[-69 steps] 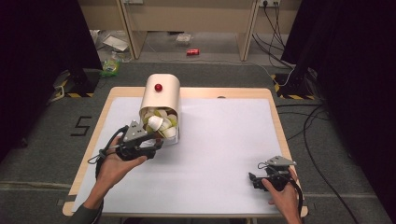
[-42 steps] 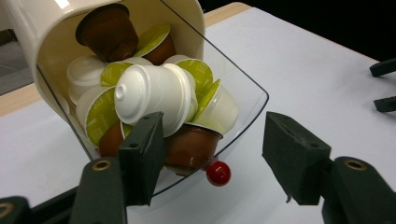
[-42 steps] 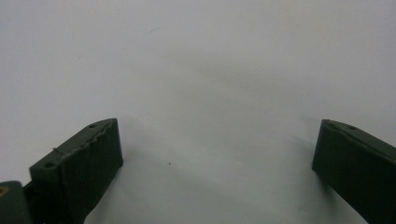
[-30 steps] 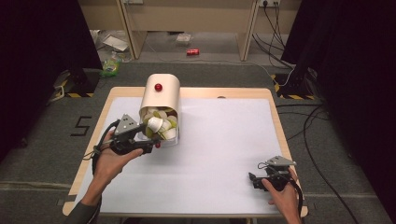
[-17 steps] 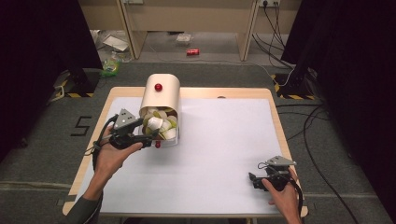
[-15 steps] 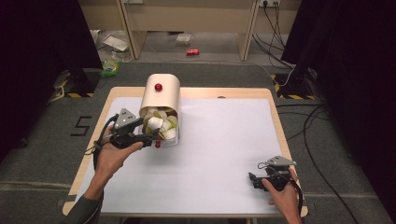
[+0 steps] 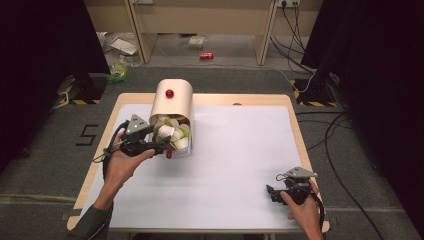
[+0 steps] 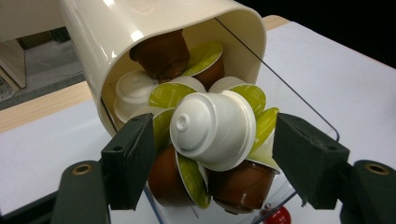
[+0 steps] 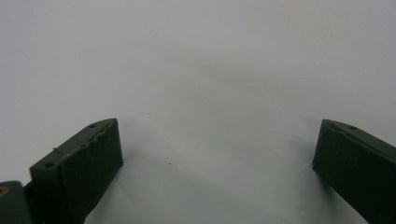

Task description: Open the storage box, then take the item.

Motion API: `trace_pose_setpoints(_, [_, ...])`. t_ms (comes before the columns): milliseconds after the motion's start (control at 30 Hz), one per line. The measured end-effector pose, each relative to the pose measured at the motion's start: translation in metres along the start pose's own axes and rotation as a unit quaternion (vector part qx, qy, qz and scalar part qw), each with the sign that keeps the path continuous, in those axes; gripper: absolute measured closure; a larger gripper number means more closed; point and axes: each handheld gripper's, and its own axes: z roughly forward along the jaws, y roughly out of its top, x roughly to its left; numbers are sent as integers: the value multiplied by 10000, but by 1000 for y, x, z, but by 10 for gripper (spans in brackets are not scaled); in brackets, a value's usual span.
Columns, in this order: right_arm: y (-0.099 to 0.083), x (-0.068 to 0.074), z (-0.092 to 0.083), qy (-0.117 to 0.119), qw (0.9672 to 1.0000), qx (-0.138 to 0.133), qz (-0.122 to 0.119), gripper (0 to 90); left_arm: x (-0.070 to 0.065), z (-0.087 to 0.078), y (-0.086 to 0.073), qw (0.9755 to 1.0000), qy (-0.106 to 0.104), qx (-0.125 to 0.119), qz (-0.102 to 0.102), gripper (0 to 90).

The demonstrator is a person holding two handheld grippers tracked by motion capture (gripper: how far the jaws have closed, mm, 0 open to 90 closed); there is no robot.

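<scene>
White table (image 7: 240, 160) | left tool (image 8: 215, 154) open astride white capsule (image 8: 212, 128) | right tool (image 9: 215, 163) open

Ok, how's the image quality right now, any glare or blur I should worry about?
Left gripper view: sharp on the white capsule, with glare streaks on the cream container and near jaws slightly soft. Right gripper view: blank white table, jaws blurred, soft shadows beneath. High view: table evenly lit, surroundings dark.

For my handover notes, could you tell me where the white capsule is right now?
In the left gripper view, the white capsule sits at the cream container's mouth, atop brown and green-lidded capsules, between the left gripper's open fingers.
</scene>
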Motion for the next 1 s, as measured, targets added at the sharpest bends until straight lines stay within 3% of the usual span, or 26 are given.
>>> trace_pose_setpoints(1000, [0, 0, 0, 4, 10000, 3, 5, 16, 3, 19, -5, 9999, 9, 91, -83, 299])
